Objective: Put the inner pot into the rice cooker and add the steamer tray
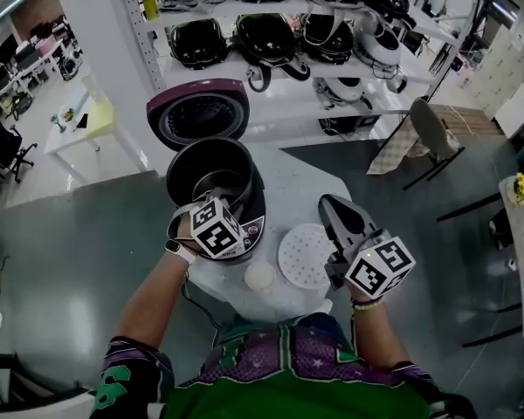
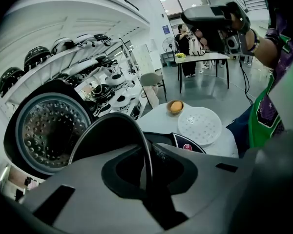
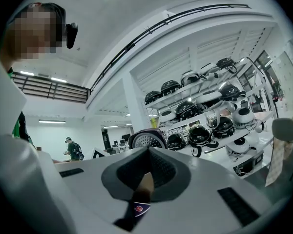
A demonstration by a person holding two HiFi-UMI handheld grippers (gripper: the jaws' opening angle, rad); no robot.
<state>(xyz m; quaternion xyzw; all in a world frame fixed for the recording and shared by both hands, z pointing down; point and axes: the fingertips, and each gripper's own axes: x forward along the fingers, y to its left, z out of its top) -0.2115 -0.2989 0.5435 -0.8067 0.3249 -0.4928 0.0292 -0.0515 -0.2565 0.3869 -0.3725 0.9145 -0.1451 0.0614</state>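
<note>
Inner pot (image 1: 211, 171) rim pinched in left tool (image 2: 146, 177) at rice cooker (image 1: 255, 228) mouth; right tool (image 1: 330, 206) pressed together; steamer tray (image 1: 304, 255) alongside

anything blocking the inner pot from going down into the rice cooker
Nothing visible. The lid is swung back, the steamer tray lies aside on the table, and the left hand-held gripper grips the inner pot by its rim.

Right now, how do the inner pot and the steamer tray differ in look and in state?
The inner pot is dark and deep; the steamer tray is white, flat and full of small holes. The inner pot is clamped at its rim by the left gripper at the open rice cooker; the steamer tray lies free on the white table, with no gripper touching it. Both are round.
</note>
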